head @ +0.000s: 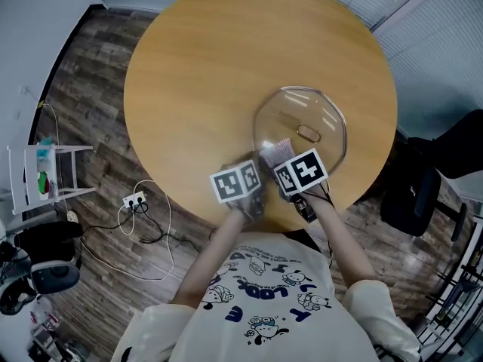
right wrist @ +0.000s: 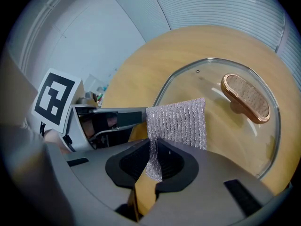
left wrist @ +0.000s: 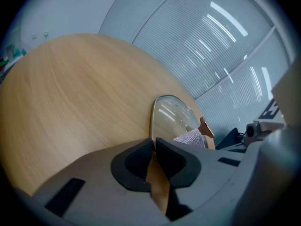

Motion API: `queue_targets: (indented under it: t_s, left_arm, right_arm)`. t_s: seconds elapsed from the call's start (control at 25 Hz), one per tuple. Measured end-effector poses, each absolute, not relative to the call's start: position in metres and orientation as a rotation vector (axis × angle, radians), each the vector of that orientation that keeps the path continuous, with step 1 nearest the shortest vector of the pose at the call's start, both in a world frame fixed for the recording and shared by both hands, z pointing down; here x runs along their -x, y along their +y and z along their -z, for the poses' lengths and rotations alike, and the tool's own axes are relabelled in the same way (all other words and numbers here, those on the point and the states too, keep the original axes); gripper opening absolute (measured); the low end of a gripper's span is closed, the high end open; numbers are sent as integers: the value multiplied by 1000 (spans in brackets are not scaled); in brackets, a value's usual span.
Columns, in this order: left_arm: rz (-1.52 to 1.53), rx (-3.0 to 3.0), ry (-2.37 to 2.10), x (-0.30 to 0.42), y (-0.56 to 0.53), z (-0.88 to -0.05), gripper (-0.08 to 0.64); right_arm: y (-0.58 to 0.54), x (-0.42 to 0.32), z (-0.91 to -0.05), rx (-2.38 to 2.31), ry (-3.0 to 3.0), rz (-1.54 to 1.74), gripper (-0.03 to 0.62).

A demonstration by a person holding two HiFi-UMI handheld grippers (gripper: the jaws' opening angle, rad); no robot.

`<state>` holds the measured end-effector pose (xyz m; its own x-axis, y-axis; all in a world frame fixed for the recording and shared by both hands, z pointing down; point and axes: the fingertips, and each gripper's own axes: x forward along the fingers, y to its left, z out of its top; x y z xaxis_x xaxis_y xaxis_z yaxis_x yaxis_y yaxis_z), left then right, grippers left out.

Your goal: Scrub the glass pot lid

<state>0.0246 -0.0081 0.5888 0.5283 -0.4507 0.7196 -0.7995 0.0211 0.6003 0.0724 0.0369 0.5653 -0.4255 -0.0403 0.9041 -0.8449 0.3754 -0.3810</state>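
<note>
A glass pot lid [head: 300, 124] with a steel rim and a copper-coloured handle [head: 308, 133] lies on the round wooden table [head: 196, 66] near its front edge. My left gripper [left wrist: 154, 143] is shut on the lid's near rim [left wrist: 151, 121]. My right gripper [right wrist: 154, 147] is shut on a silvery scrub cloth [right wrist: 178, 120], which lies over the lid's [right wrist: 225, 126] near side, short of the handle [right wrist: 245, 97]. In the head view the cloth [head: 276, 152] shows just beyond the right gripper [head: 283, 164], with the left gripper [head: 253, 176] beside it.
Beyond the table edge lie a dark wooden floor, a power strip with cables [head: 136, 200] at the left, a white rack [head: 45, 173] further left and a black chair [head: 423, 194] at the right. Window blinds [left wrist: 211, 46] stand behind the table.
</note>
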Motion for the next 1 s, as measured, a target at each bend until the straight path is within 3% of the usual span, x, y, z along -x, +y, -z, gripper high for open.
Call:
queue_targets:
  t_s: [1.0]
  left_arm:
    - [-372,-1612,-1086,-27,-6,-588,37]
  right_arm:
    - [23,-61,-565,-746,-1773,-1140,61]
